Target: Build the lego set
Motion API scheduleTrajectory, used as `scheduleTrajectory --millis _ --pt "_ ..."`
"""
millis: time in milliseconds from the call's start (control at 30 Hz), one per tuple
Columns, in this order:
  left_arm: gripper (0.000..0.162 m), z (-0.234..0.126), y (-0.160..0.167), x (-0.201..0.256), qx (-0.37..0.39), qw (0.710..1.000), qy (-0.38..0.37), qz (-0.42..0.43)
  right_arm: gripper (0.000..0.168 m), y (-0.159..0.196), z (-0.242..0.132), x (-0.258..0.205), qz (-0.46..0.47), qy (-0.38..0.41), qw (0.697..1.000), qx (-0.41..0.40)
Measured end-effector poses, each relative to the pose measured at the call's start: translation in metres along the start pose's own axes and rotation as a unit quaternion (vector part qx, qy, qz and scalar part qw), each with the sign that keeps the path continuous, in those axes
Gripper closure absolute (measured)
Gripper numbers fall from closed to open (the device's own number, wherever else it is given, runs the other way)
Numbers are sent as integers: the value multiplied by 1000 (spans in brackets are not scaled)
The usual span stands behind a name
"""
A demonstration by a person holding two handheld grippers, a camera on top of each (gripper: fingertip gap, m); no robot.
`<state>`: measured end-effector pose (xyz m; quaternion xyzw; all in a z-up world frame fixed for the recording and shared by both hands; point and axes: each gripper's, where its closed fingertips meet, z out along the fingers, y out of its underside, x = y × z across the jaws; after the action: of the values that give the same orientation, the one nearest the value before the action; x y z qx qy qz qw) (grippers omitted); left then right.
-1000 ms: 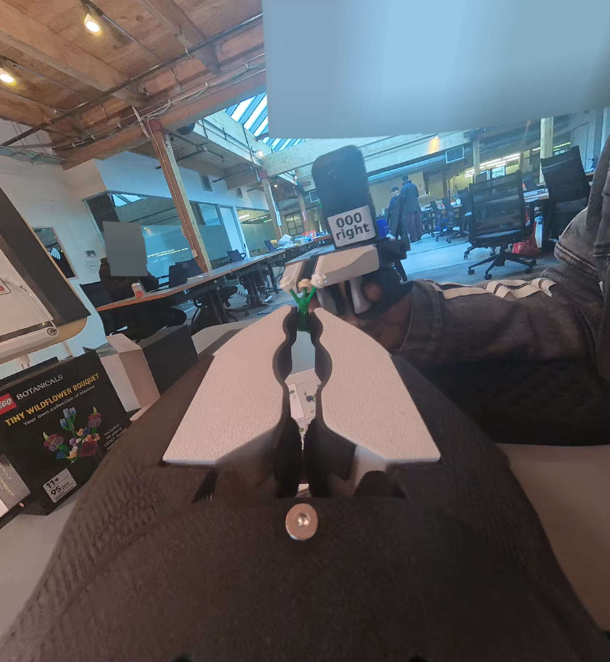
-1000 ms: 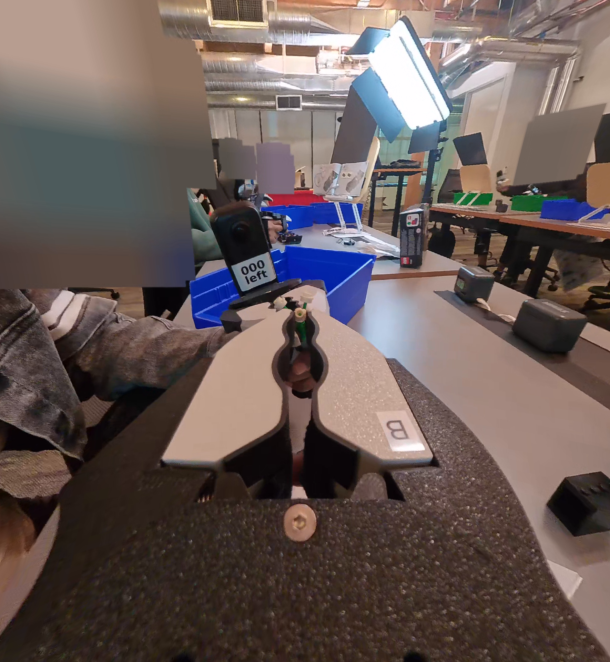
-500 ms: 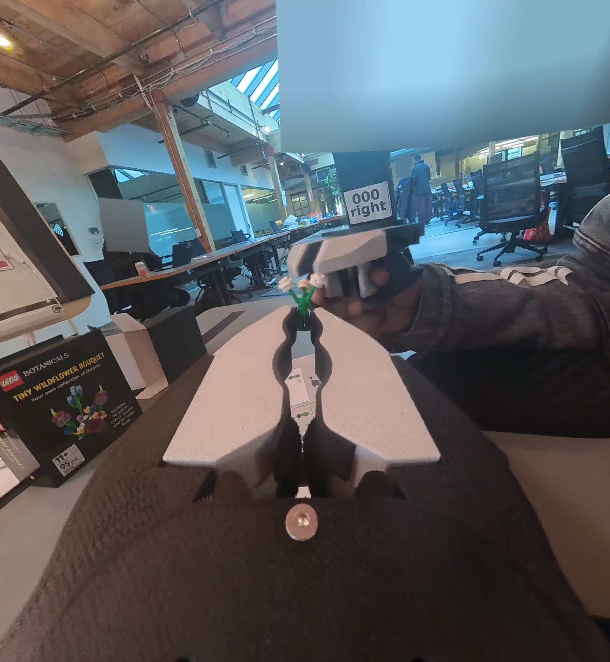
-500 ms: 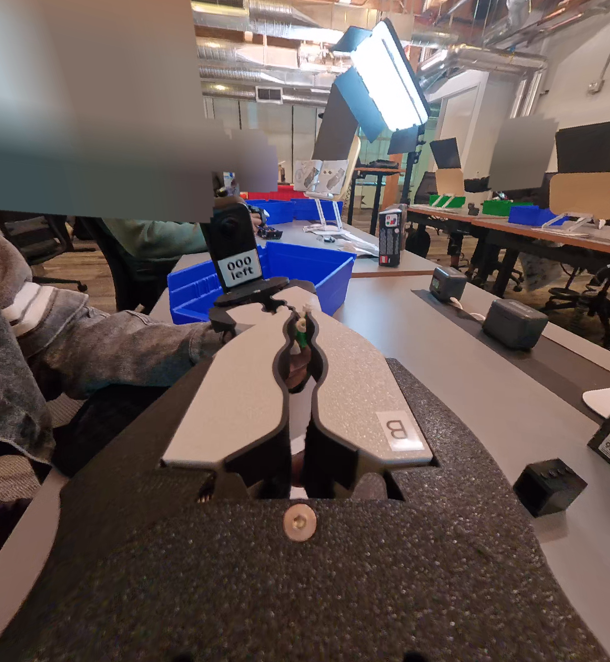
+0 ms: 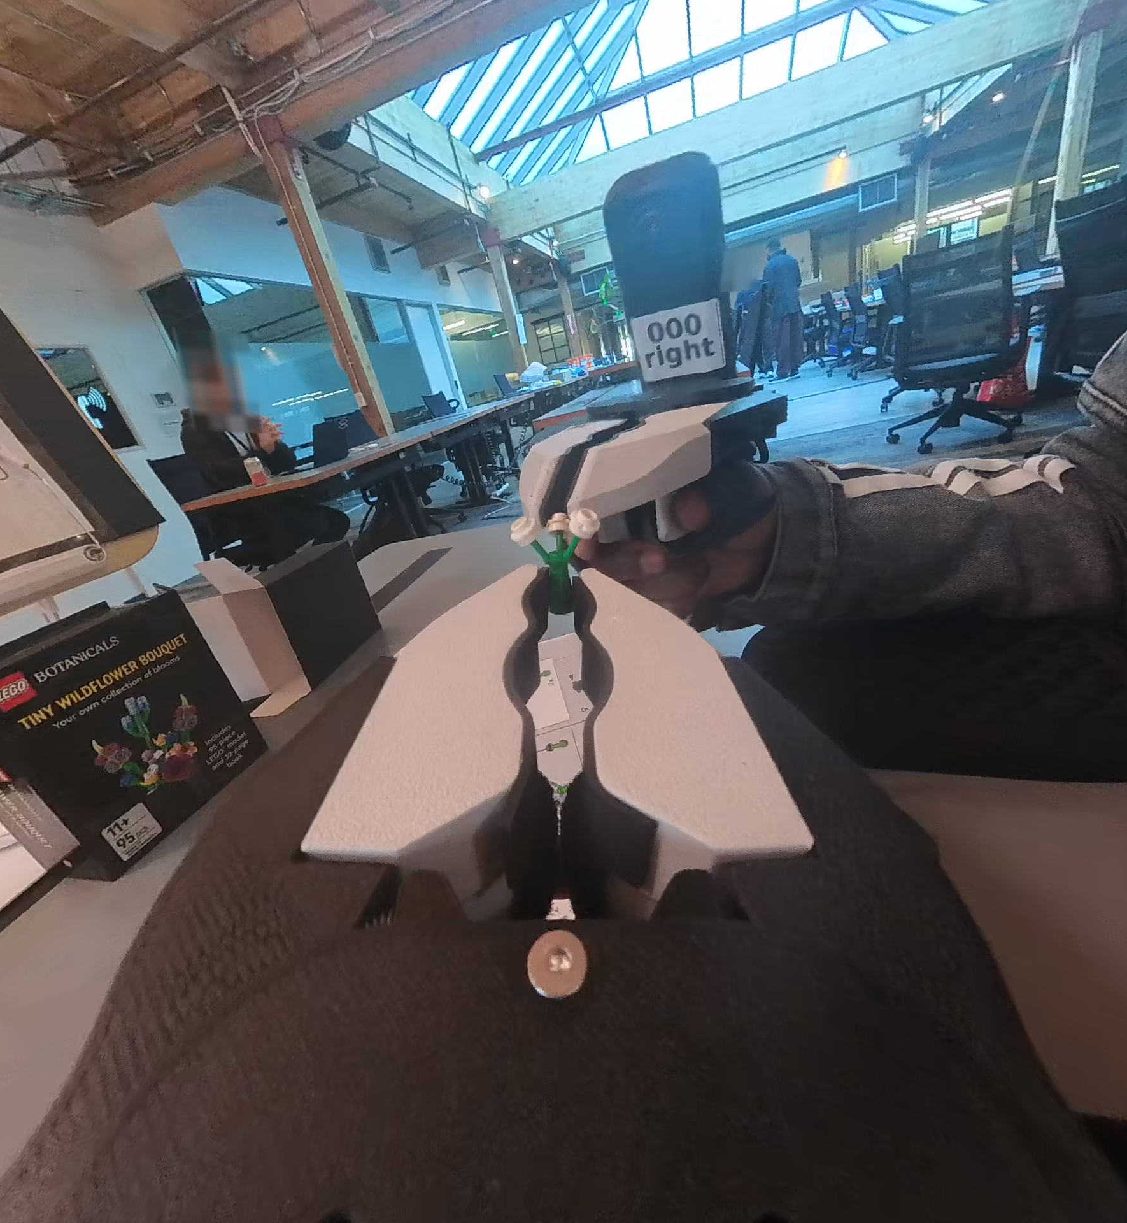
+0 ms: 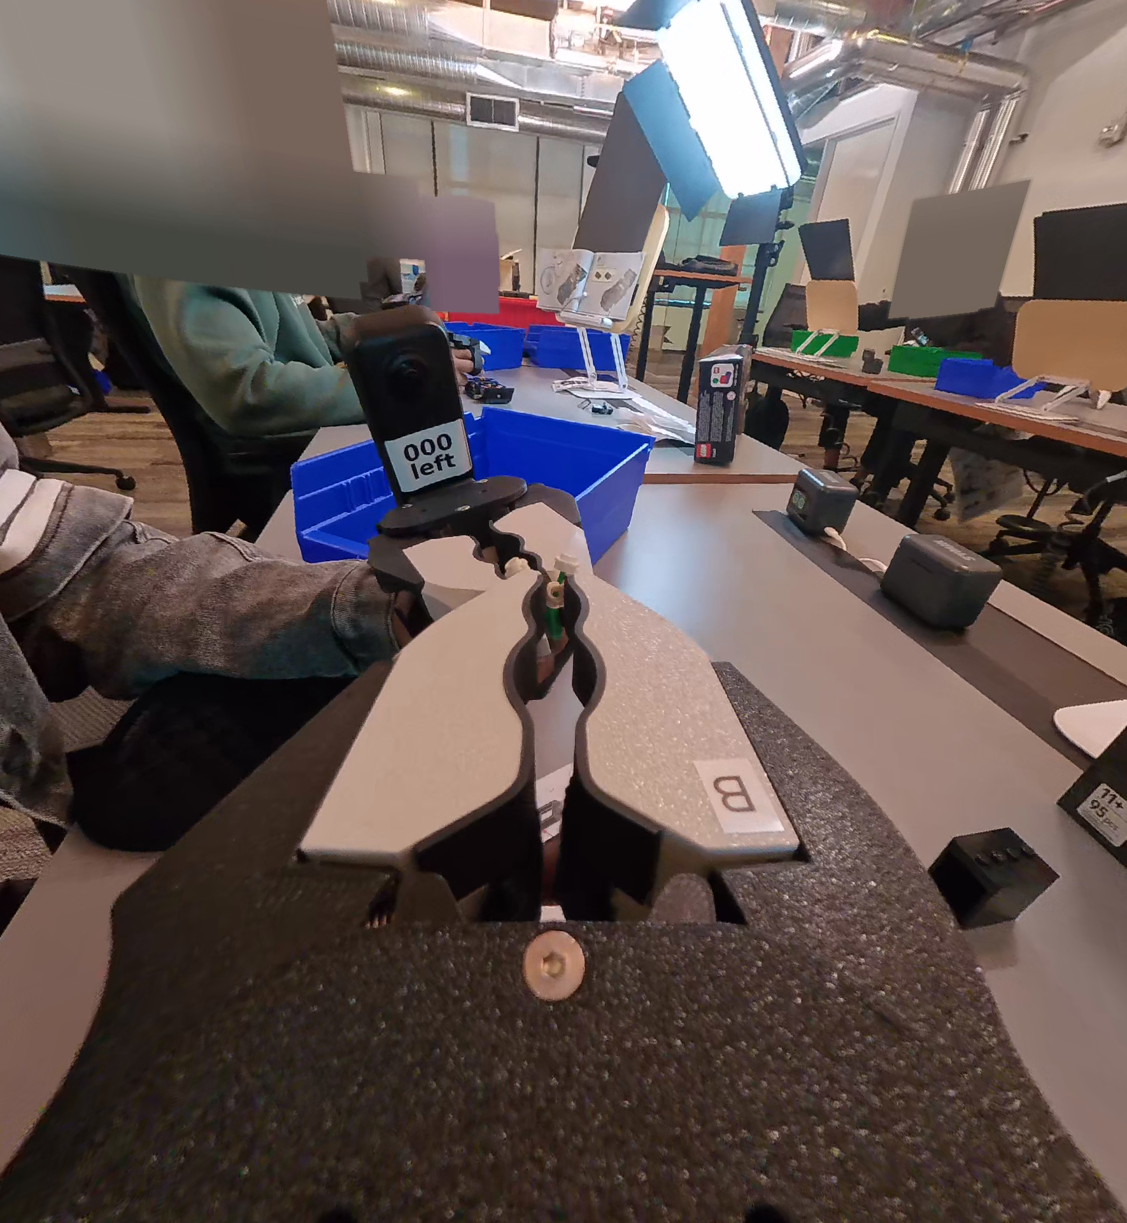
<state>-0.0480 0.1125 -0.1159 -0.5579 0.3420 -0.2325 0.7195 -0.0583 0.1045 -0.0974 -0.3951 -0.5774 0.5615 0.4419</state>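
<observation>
Here I have the left hand-held gripper (image 5: 559, 599) nearly closed, its tips pinching the dark green base of the flower stem (image 5: 557, 569), which stands upright above the worktop (image 5: 1011, 860). My right hand-held gripper (image 6: 557, 599) is also nearly closed; a thin green-and-white piece (image 6: 553, 612) sits between its tips, touching the stem's white buds, though I cannot tell how firmly it is held. I judge I am midway through seating a small part onto the sprig; the next move calls for steady alignment and a gentle push. The stem is glossy moulded plastic, forked into three; the fingers are matt grey with wavy inner edges. The black set box (image 5: 117, 728) stands nearby.
</observation>
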Motion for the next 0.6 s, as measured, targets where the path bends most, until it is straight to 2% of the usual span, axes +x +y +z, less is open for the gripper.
scheduleTrajectory --millis 600 --pt "155 0 5 -1 -12 1000 -2 -1 164 4 0 3 -3 5 1000 -13"
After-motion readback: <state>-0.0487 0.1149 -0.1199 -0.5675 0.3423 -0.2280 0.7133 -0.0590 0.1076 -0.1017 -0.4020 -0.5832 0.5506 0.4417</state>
